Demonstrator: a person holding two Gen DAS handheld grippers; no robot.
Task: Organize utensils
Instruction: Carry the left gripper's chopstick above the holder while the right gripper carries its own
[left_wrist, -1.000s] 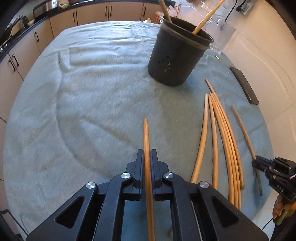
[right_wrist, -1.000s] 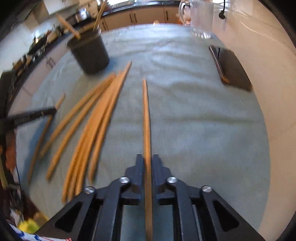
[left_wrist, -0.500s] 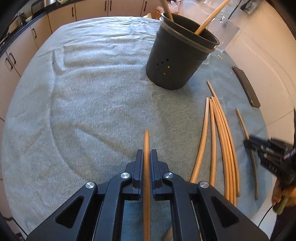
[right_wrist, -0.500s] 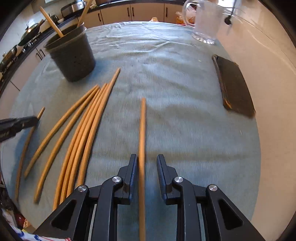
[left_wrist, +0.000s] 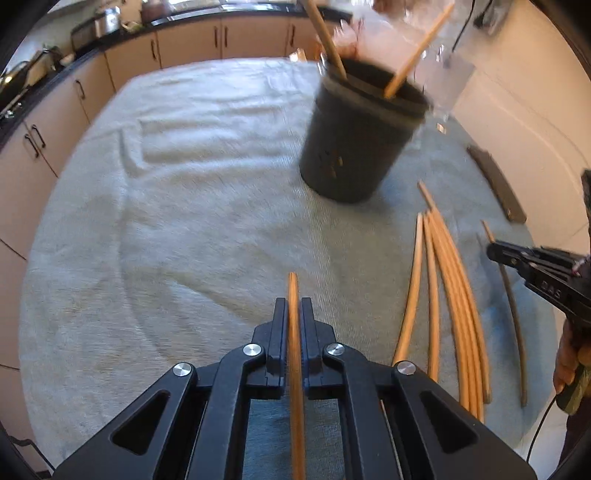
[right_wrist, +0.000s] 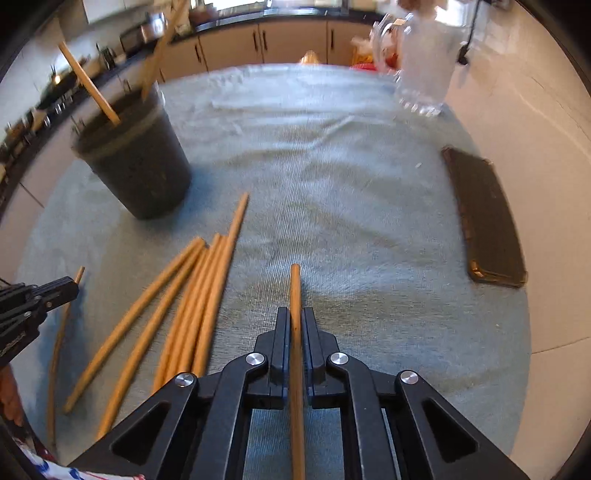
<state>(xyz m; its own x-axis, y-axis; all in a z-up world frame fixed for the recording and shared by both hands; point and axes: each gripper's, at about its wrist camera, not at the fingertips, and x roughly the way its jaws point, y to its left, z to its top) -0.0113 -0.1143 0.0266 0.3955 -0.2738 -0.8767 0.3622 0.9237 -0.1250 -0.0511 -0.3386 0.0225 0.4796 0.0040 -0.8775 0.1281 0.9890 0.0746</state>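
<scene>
Chopsticks are the job: each tool carries one, a loose bundle (left_wrist: 448, 295) lies on the cloth-covered table (left_wrist: 184, 206), and two already stand in the dark holder (left_wrist: 354, 136) beyond the bundle.

On the left, the left tool (left_wrist: 294, 314) is clamped on a single chopstick (left_wrist: 294, 332), whose tip reaches only a little past the jaws. To do this step well I would lift that tip clear of the holder's rim, tilt the stick upright over the opening, and release only once its end is inside.

On the right, the right tool (right_wrist: 295, 321) has just been closing and now grips its own chopstick (right_wrist: 295, 332), so it should wait beside the bundle until the holder is free.

Both held sticks run out of frame below, so their full length is unseen. The holder's inside is blurred, and a darker stick (left_wrist: 511, 306) under the right tool is hard to identify.
</scene>
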